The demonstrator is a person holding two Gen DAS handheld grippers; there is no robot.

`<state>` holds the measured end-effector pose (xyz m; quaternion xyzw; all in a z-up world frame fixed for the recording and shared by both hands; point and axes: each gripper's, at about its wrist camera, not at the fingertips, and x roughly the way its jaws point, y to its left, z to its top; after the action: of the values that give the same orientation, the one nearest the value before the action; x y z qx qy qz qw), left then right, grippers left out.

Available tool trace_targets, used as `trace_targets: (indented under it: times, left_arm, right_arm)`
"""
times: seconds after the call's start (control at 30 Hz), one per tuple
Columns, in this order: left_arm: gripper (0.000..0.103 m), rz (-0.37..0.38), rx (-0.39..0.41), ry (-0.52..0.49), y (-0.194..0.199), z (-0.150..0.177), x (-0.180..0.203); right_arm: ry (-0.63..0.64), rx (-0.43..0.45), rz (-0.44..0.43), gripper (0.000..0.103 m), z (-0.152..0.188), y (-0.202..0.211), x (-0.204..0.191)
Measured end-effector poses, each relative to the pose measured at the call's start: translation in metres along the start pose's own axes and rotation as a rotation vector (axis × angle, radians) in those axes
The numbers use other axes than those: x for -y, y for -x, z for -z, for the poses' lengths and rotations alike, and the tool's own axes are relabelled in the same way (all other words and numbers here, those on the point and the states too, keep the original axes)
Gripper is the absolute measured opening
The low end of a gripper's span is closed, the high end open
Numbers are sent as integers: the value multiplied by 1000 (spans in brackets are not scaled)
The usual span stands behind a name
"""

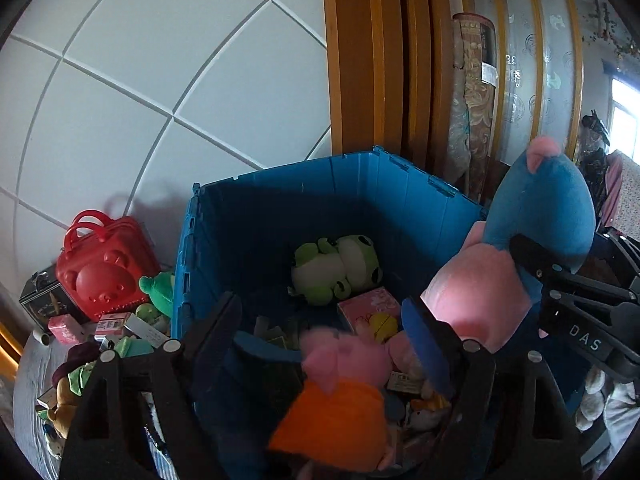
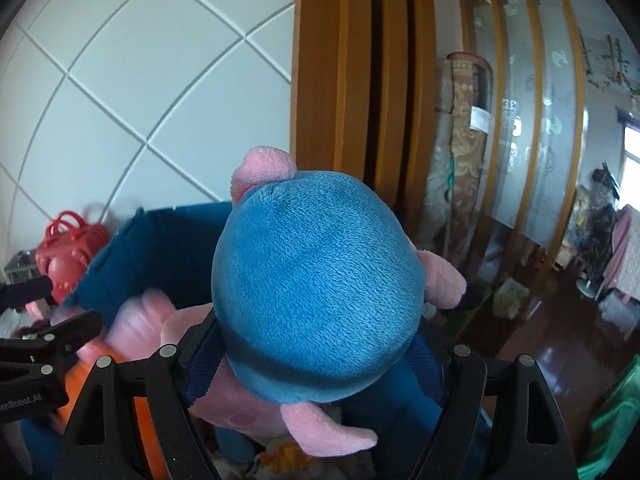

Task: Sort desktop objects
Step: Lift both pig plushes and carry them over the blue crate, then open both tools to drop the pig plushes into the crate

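Note:
A blue crate (image 1: 280,208) stands open under both grippers. My left gripper (image 1: 324,314) is over it with its jaws wide apart. Between them is a pink pig plush in an orange dress (image 1: 340,408), blurred and below the fingertips, with a gap to each pad. My right gripper (image 2: 316,336) is shut on a bigger pink pig plush in a blue dress (image 2: 316,280), its pads against the dress's sides. It holds this plush (image 1: 540,208) over the crate's right rim. The left gripper (image 2: 44,344) shows at the left edge of the right wrist view, beside the blurred orange-dressed pig (image 2: 132,324).
A green frog plush (image 1: 336,268) and a pink box (image 1: 368,304) lie in the crate. To its left the table (image 1: 28,384) carries a red bear case (image 1: 104,268), small boxes and plush toys. A tiled wall and a wooden door frame (image 1: 360,60) stand behind.

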<state>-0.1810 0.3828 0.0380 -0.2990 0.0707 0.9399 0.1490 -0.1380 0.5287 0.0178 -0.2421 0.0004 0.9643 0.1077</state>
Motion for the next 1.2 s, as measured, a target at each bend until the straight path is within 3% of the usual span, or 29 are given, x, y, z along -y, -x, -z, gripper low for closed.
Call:
trace_targets:
  times: [0.2,0.37,0.5,0.6,0.8,1.03,1.2]
  left_arm:
    - [83,-25,-13,23,3,6,0]
    - [83,-47,-28,41,0,11,-7]
    - [83,-50,-36,52,-1,15,-11]
    - [83,-37,-31,51,4,19,-12]
    - [83,-3,4,61,26,34,-13]
    - [83,8,104,68,72,56,-16]
    - [102,-30,160,66,92,64,-16]
  right_arm:
    - [81,-25,-38,83,-3,-12,-26]
    - [143,-64,-49,95,-9,-25,-46]
    - [131,-24,-18,103,-13,-16,-47]
    - [110,-21,-37,103,-13,-8,-41]
    - [90,-38,-44,103,2,15,-32]
    - [86,-67,-67,103,30,43,-29]
    - [98,-81,-86,103,47,57,-37]
